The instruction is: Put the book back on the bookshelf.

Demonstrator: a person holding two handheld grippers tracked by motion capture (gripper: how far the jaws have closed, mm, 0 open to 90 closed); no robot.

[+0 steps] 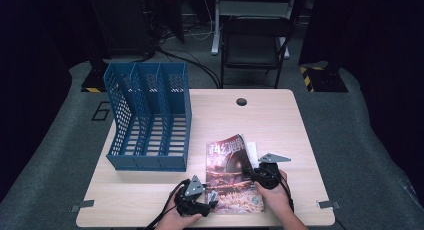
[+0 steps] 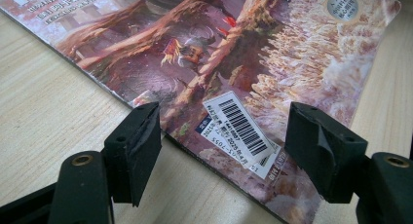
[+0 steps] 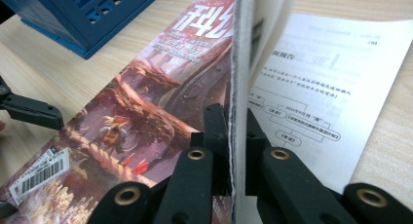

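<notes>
Magazine [image 1: 232, 177] flat on near middle of table [image 1: 150, 195], cover up, barcode sticker [image 2: 242, 126] at near left corner. Front cover and some pages lifted along right edge, stood up on end, printed inner page [image 3: 331, 83] laid bare beneath. Right gripper [image 1: 263, 176] at right edge of magazine, jaws clamped together on the raised sheaf of pages. Left gripper [image 1: 207, 200] at near left corner, jaws apart, one over bare wood just left of spine, other over cover beside barcode; cannot tell whether pads touch paper. A hand behind each gripper at near edge. Blue file rack [image 1: 150, 115] on far left of table, three slots, well apart from magazine.
</notes>
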